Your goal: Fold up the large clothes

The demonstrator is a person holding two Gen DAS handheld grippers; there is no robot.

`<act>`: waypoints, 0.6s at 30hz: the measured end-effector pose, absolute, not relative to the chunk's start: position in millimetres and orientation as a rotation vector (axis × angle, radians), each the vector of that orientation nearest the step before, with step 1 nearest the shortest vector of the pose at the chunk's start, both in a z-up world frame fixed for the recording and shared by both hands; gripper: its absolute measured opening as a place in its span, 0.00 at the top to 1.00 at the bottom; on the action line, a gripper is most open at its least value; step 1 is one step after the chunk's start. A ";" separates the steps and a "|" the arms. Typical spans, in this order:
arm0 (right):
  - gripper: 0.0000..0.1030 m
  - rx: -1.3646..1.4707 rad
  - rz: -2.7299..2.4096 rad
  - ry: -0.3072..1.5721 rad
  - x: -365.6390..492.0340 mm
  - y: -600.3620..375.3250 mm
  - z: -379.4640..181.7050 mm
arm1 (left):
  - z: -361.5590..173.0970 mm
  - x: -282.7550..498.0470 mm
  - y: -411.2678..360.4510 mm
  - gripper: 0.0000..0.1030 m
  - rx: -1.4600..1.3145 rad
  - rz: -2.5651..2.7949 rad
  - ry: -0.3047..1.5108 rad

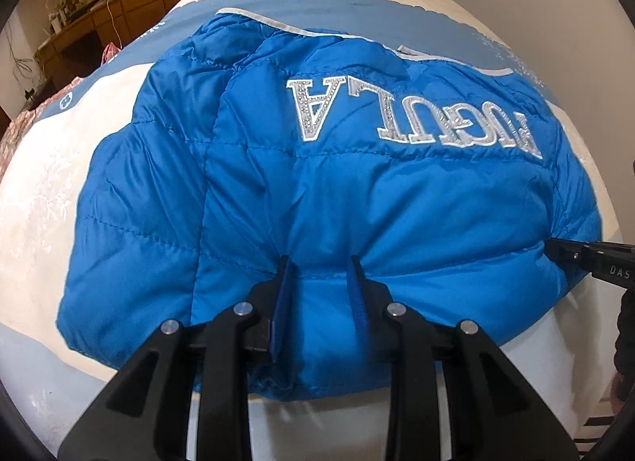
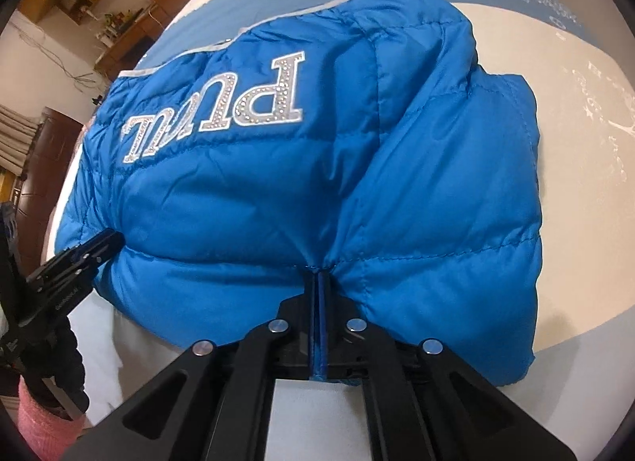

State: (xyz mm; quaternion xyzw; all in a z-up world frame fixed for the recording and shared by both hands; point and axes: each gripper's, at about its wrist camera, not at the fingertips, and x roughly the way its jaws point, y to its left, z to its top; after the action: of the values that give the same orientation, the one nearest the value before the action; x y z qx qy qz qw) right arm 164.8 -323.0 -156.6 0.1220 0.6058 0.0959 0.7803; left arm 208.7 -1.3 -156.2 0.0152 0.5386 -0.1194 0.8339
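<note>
left gripper [image 1: 320, 262]: fingers pinch the down jacket [image 1: 317, 183] near hem, left
right gripper [image 2: 320, 276]: fingers clamped on hem, right
jacket axis: runs away toward far bed [image 1: 79, 167] edge

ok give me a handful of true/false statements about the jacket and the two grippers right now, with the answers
1. The blue jacket lies on a bed cover patterned in white and blue. True.
2. The right gripper stands wide open above the jacket. False: its fingers are pressed together, pinching a fold of the jacket's near edge.
3. The left gripper has blue fabric bunched between its fingers. True.
4. The silver lettering on the jacket reads upright from the grippers' side. False: it appears upside down from here.
5. Both grippers hold the same near edge of the jacket. True.
6. The jacket is red. False: it is bright blue with a pale trim along the far edge.
</note>
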 end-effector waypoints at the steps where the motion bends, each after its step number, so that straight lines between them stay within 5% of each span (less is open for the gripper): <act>1: 0.99 0.264 0.216 1.311 165.2 -325.0 -152.5 | -149.6 209.3 4.3 0.73 0.013 -0.263 1.148; 3: 0.82 0.274 0.225 1.279 164.7 -332.5 -137.9 | -136.1 208.3 17.4 0.62 -0.020 -0.267 1.135; 6: 0.69 0.271 0.222 1.204 164.0 -350.9 -112.1 | -108.0 207.6 50.0 0.40 -0.027 -0.207 1.060; 11: 0.49 0.331 0.207 1.117 183.6 -397.9 -82.8 | -98.9 221.1 108.4 0.30 -0.062 -0.112 1.060; 18: 0.38 0.466 0.225 1.168 223.8 -438.0 -113.2 | -115.0 236.9 151.6 0.23 -0.165 -0.133 1.105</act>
State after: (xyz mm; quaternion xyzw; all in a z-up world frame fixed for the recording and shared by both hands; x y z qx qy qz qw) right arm 223.8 -438.0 -113.2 0.2176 0.5451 0.1050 0.8028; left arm 236.9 151.6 -115.0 -0.0780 0.5237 -0.0632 0.8460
